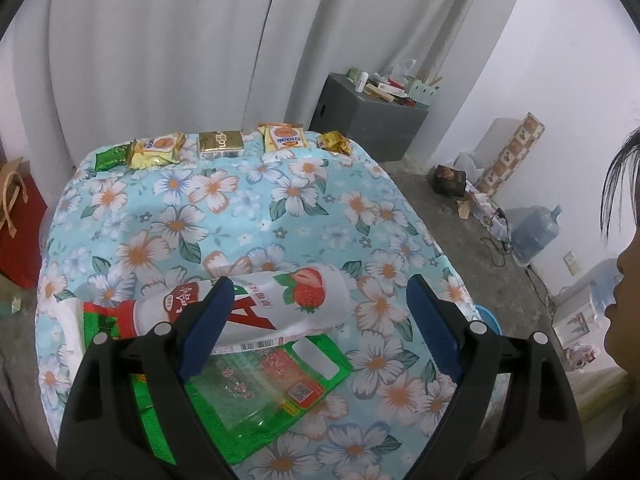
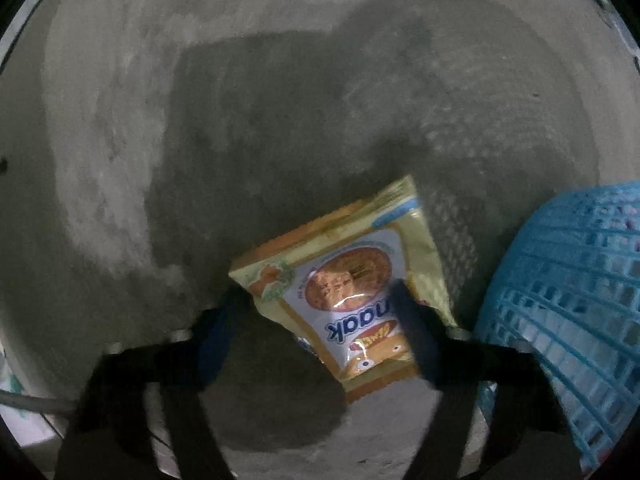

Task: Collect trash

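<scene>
Concrete floor [image 2: 280, 80] fills the right wrist view, and the right tongs [image 2: 320, 320] point straight down at a snack packet [image 2: 352, 272], low and centre in frame, just beside the blue basket [image 2: 560, 280] at the right edge. The packet sits between the jaws, one finger crossing its right side. Whether the pads actually press it, I cannot tell.

To do this well, I'd say square the jaws across the packet's width and squeeze firmly, since that glossy film looks slippery. Lift clear before swinging over the basket rim.

Over on the floral cloth [image 1: 200, 200], the left tongs [image 1: 320, 316] gape wide and empty above the bottle [image 1: 308, 292] and green bag [image 1: 256, 400], lower centre.
</scene>
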A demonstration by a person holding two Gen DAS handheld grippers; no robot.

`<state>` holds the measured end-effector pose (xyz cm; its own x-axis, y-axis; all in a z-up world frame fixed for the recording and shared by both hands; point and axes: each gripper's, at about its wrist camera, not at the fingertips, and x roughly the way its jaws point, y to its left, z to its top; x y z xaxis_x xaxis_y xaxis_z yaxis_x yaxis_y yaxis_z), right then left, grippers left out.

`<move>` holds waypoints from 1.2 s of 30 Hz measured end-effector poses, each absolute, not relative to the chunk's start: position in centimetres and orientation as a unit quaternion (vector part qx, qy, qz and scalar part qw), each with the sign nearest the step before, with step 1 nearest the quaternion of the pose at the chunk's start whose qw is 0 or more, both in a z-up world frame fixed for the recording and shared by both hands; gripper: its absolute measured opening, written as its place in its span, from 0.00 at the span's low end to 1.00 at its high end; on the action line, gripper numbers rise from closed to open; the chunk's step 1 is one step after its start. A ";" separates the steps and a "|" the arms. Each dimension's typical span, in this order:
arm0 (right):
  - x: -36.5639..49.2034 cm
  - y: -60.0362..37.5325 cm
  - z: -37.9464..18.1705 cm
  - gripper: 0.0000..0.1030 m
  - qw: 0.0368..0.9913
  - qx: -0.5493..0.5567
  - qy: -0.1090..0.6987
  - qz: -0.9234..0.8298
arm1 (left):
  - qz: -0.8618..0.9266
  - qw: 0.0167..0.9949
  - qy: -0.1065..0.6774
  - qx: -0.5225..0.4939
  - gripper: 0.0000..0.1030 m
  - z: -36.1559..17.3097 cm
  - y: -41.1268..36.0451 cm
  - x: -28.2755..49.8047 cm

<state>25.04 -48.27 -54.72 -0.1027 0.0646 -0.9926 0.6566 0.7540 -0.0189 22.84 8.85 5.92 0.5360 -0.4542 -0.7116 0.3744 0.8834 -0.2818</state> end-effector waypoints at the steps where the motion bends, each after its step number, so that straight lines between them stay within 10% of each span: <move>1: 25.0 -48.5 -54.4 0.39 0.620 0.264 0.698 -0.240 | -0.237 0.875 0.420 -0.047 0.81 5.9 8.8 22.9; 3: 24.9 -48.6 -54.0 0.17 0.619 0.276 0.695 -0.240 | -0.236 0.875 0.419 -0.046 0.81 6.0 8.9 22.8; 7: 24.9 -48.8 -53.3 0.04 0.617 0.278 0.689 -0.259 | -0.236 0.877 0.416 -0.047 0.81 6.1 9.0 22.6; 13: 24.3 -46.6 -48.9 0.03 0.652 0.287 0.662 -0.234 | -0.243 0.882 0.401 -0.050 0.81 6.4 9.4 22.1; 27: 12.0 -45.3 -15.1 0.03 0.836 0.284 0.423 -0.203 | -0.271 0.883 0.371 -0.098 0.81 6.4 11.2 19.9; 36: 8.5 -53.5 -21.1 0.05 0.752 0.237 0.520 -0.328 | -0.274 0.879 0.371 -0.126 0.81 5.6 12.3 18.0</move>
<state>8.50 -53.49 -21.13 0.2436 -0.2480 -0.9376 0.7403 0.6722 0.0146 18.04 12.28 5.64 0.5757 -0.5739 -0.5824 0.3875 0.8187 -0.4238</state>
